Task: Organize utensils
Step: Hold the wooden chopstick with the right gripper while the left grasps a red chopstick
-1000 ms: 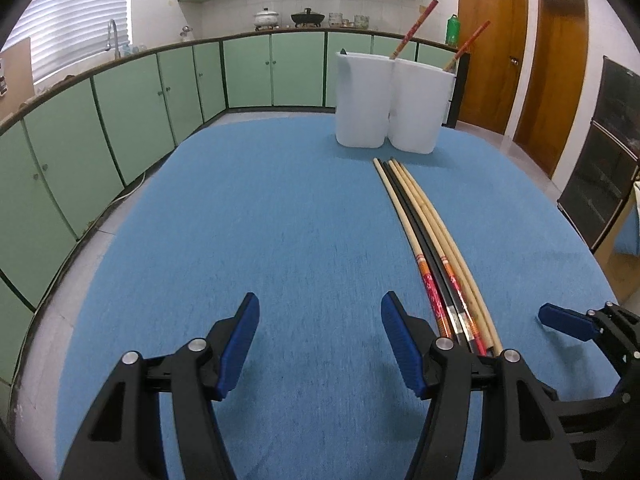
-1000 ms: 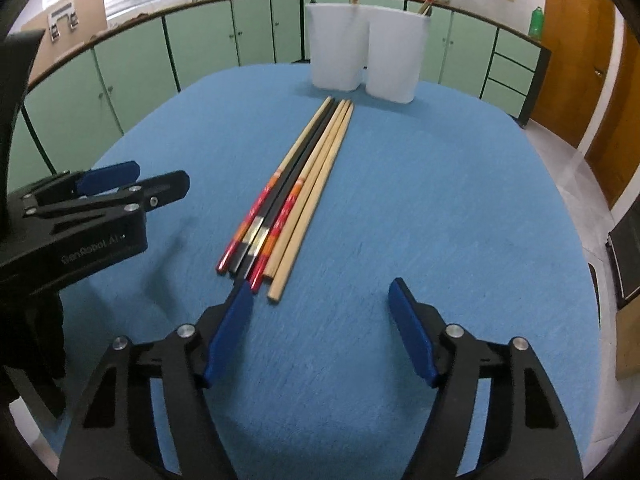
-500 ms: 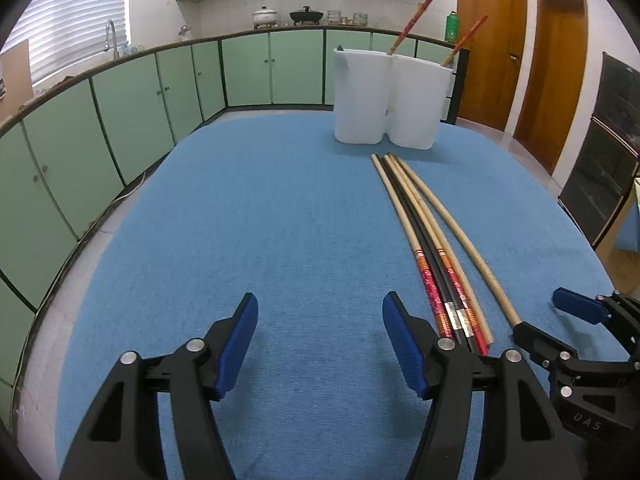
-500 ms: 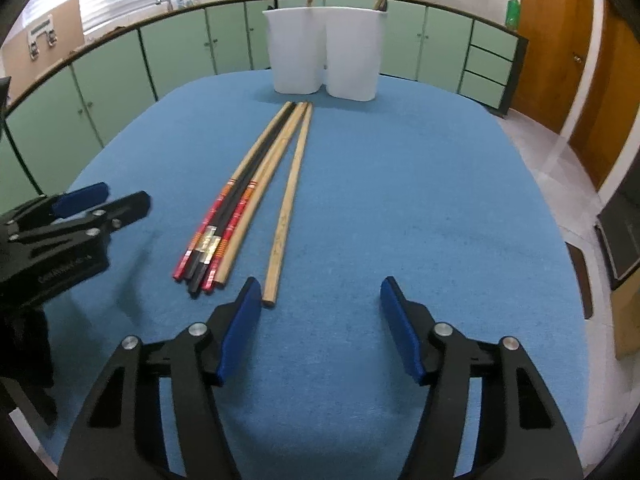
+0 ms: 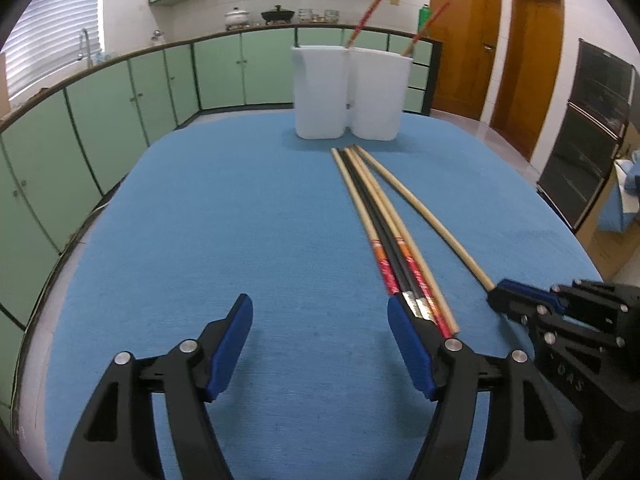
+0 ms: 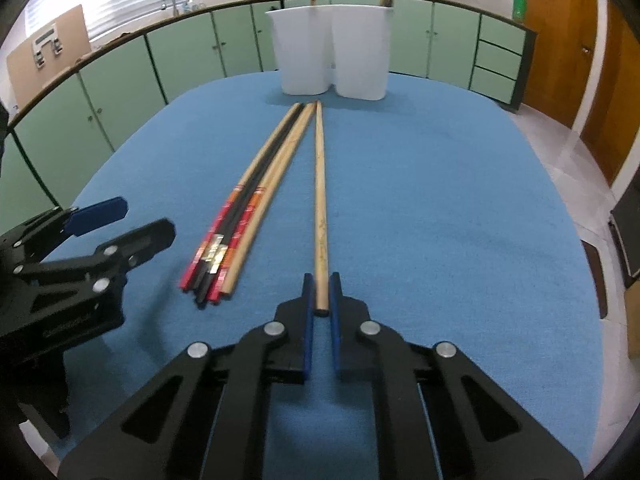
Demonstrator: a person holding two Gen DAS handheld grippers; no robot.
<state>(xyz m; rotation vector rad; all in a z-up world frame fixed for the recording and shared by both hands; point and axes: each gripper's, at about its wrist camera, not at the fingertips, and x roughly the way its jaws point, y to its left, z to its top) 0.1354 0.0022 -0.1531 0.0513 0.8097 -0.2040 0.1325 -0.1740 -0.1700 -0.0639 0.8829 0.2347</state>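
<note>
On the blue tablecloth lies a bundle of chopsticks [image 5: 384, 220] [image 6: 256, 192], wooden, black and red-ended. One plain wooden chopstick [image 6: 320, 184] [image 5: 420, 208] lies apart to its right. My right gripper [image 6: 320, 292] [image 5: 496, 296] is shut on that chopstick's near end. My left gripper [image 5: 319, 308] [image 6: 140, 220] hovers low left of the bundle. Its jaws are opening over bare cloth, and its right finger [image 5: 408, 340] sits by the bundle's near ends. Two white containers [image 5: 320, 92] [image 6: 302, 52] stand at the far edge, each with a red chopstick [image 5: 368, 12] leaning in it.
The blue-covered table [image 5: 220, 220] is rounded, with floor beyond its edges. Green cabinets [image 5: 120, 120] curve around the left and back. Wooden doors [image 5: 464, 40] and a dark glass-fronted cabinet [image 5: 584, 140] stand to the right.
My right gripper has gone from open to shut on the plain wooden chopstick's near end. That chopstick has swung out to the right of the bundle. The left gripper has stayed put.
</note>
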